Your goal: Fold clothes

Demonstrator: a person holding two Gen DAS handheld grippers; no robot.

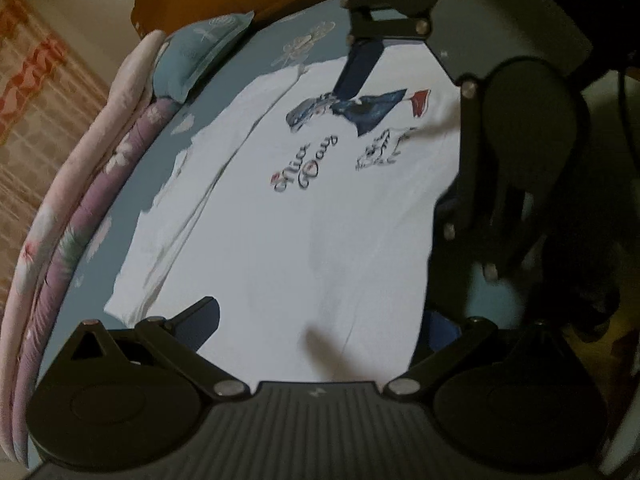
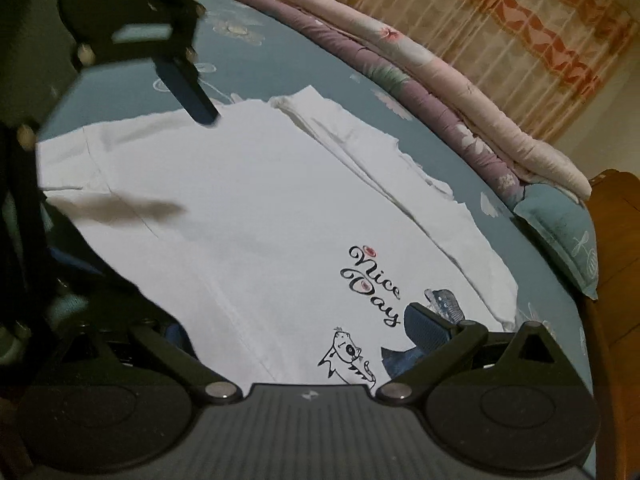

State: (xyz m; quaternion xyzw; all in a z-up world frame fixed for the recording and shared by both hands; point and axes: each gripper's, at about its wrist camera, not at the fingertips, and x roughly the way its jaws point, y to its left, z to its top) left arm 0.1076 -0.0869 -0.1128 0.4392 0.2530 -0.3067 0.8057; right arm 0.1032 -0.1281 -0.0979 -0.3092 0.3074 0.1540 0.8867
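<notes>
From the left wrist, we see the white T-shirt [image 1: 304, 220] spread flat on the blue bedsheet [image 1: 256, 52], its print upward. Our left gripper [image 1: 324, 320] stands wide open over the shirt's near edge, gripping nothing.

From the right wrist, our right gripper [image 2: 304, 332] is likewise spread wide over the "Nice Day" print [image 2: 374, 284], holding nothing we can see.

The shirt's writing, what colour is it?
Black, with small red dots, on the white shirt. The writing shows best in the right wrist view.
</notes>
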